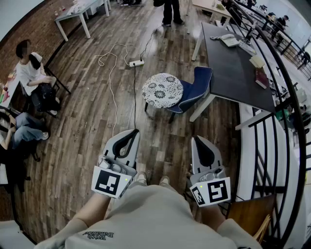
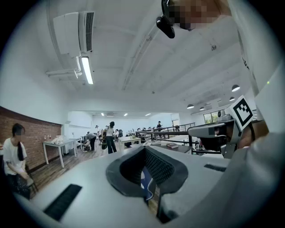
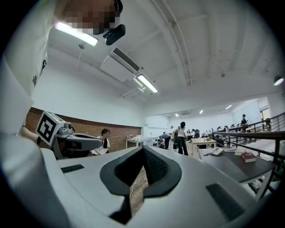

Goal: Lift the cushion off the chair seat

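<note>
A round white cushion (image 1: 162,90) with a dark flower pattern lies on the seat of a blue chair (image 1: 197,87) in the middle of the wooden floor. Both grippers are held level close to my body, well short of the chair and touching nothing. The left gripper (image 1: 130,132) has its tips together and holds nothing. The right gripper (image 1: 198,140) is likewise shut and empty. In the left gripper view the left gripper (image 2: 144,149) shows a sliver of the blue chair (image 2: 147,185) through the gap below its tips. In the right gripper view the right gripper (image 3: 143,149) shows only floor behind it.
A dark table (image 1: 233,68) stands right of the chair, with a black railing (image 1: 286,97) beyond it. A white power strip (image 1: 136,62) and cables lie on the floor behind the chair. A person sits at the left (image 1: 31,73); another stands far back (image 1: 171,12).
</note>
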